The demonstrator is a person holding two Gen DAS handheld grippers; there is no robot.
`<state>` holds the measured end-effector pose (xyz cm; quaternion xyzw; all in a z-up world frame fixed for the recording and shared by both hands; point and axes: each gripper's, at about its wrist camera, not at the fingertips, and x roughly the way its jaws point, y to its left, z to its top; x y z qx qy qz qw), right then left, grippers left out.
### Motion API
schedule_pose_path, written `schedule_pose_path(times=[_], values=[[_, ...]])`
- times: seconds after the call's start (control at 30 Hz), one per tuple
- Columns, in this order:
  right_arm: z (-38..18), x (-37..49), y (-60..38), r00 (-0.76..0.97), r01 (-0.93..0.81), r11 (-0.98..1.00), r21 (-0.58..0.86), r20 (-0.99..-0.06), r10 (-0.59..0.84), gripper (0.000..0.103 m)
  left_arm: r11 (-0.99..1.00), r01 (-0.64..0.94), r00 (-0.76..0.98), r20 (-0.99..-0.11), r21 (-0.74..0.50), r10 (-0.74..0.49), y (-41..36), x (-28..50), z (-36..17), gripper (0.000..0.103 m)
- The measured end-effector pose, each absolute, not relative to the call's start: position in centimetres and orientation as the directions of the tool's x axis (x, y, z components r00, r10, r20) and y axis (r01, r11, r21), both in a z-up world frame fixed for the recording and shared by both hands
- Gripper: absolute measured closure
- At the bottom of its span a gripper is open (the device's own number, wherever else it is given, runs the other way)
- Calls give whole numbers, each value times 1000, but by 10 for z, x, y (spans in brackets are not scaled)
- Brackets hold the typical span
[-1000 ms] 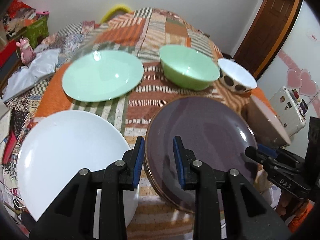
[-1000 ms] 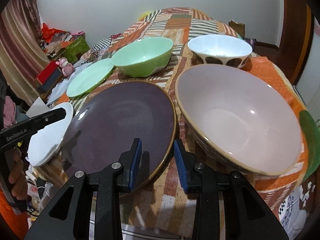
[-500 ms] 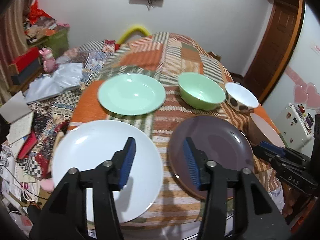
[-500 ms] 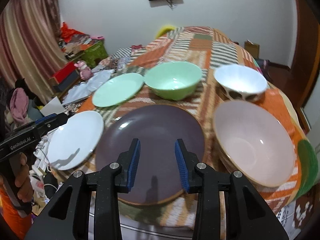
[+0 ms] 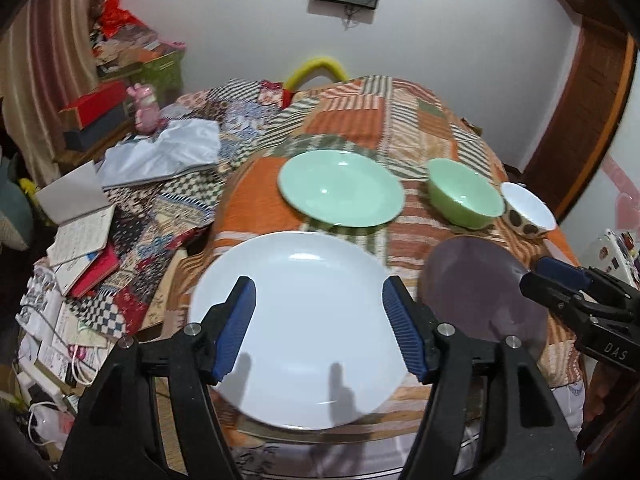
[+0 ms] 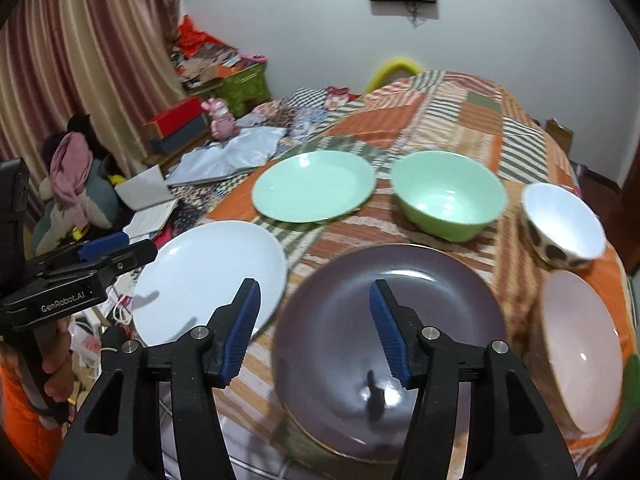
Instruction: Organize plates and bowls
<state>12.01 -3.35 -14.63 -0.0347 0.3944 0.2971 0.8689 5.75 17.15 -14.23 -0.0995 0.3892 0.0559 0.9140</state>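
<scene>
A white plate [image 5: 304, 332] [image 6: 208, 276] lies at the table's near left, with a dark purple plate [image 5: 480, 288] [image 6: 392, 320] to its right. Behind them are a mint green plate [image 5: 340, 188] [image 6: 314, 186], a green bowl [image 5: 464, 196] [image 6: 448, 194] and a white spotted bowl [image 5: 528, 212] [image 6: 564, 224]. A large pink bowl [image 6: 580, 344] sits at the near right. My left gripper [image 5: 316, 328] is open and empty above the white plate. My right gripper [image 6: 316, 328] is open and empty above the purple plate's left part.
The table wears a patchwork striped cloth [image 5: 372, 120]. To the left, a lower surface holds books [image 5: 80, 236], a grey bag [image 5: 168, 152] and a pink toy [image 5: 144, 108]. A curtain [image 6: 80, 60] hangs at far left; a brown door [image 5: 580, 112] stands at right.
Both grippers have pulled back and risen from the plates and opened wide. The left one has shifted left, from the gap between the plates to over the white plate.
</scene>
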Motion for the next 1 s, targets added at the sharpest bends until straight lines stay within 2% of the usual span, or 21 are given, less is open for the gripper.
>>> schedule_pose_path(times=[0.33,0.67,0.77,0.87,1.0], values=[[-171,139,11,414,-601,780,177,-766,493,50,956,-262,620,-782,-130,64,220,56,-169,38],[-195,160,37,328,-630,753,190,-813,480,52,951,-278,559,-828,-136,45,244,63,-199,38],[-201,165,44,308,-639,748,182,-830,465,63,951,-275,549,-835,-141,35,247,66,-206,46],[-208,170,48,285,-640,746,183,-845,452,65,949,-274,539,-842,-156,17,251,68,-212,54],[-217,173,51,258,-641,745,183,-863,434,74,946,-274,529,-849,-172,-1,256,70,-217,63]])
